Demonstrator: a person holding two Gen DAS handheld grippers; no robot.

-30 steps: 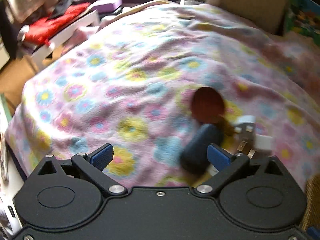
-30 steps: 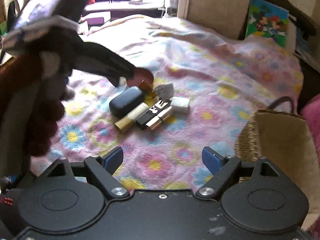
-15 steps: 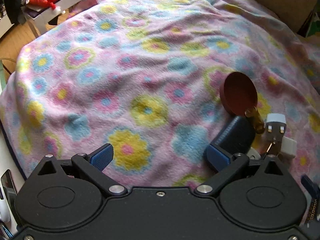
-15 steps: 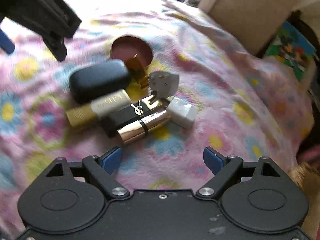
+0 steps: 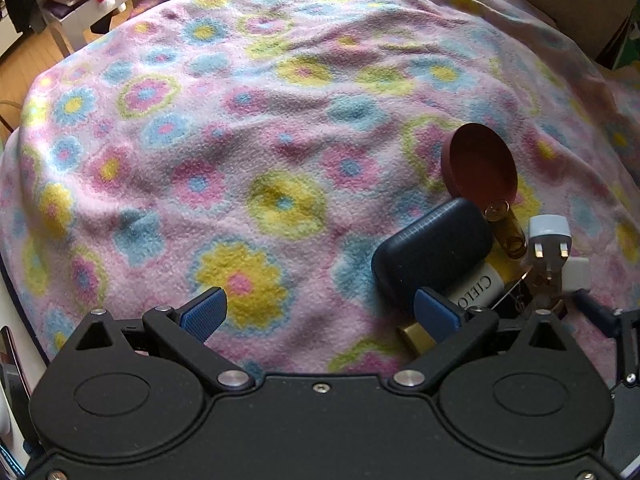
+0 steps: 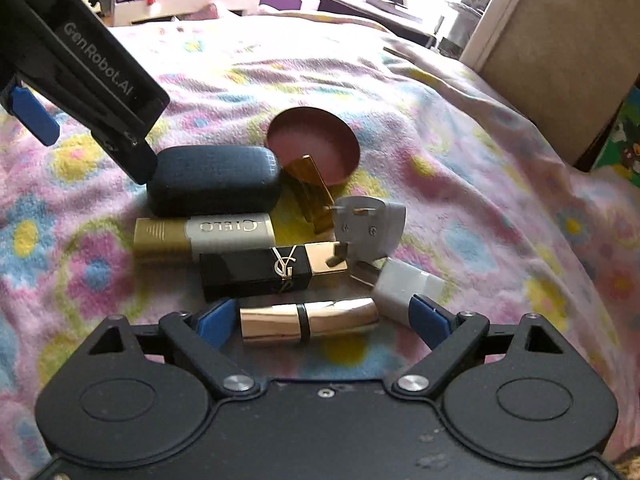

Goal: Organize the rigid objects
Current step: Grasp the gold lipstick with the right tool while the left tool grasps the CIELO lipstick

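My right tool (image 6: 320, 318) hangs low over the flowered blanket (image 5: 248, 128) on the bed, fingers spread wide — the rose-gold lipstick (image 6: 308, 320) lies between them, ungripped. Just behind it sits the black lipstick (image 6: 256, 270), then the gold-and-white Cielo tube (image 6: 204, 234), then the dark blue case (image 6: 214, 184). A white plug (image 6: 370, 228) leans beside a small gold bottle (image 6: 312, 190) and a round maroon lid (image 6: 314, 144). My left tool (image 5: 318, 314) is open too — its right finger (image 5: 434, 312) sits at the case's near end.
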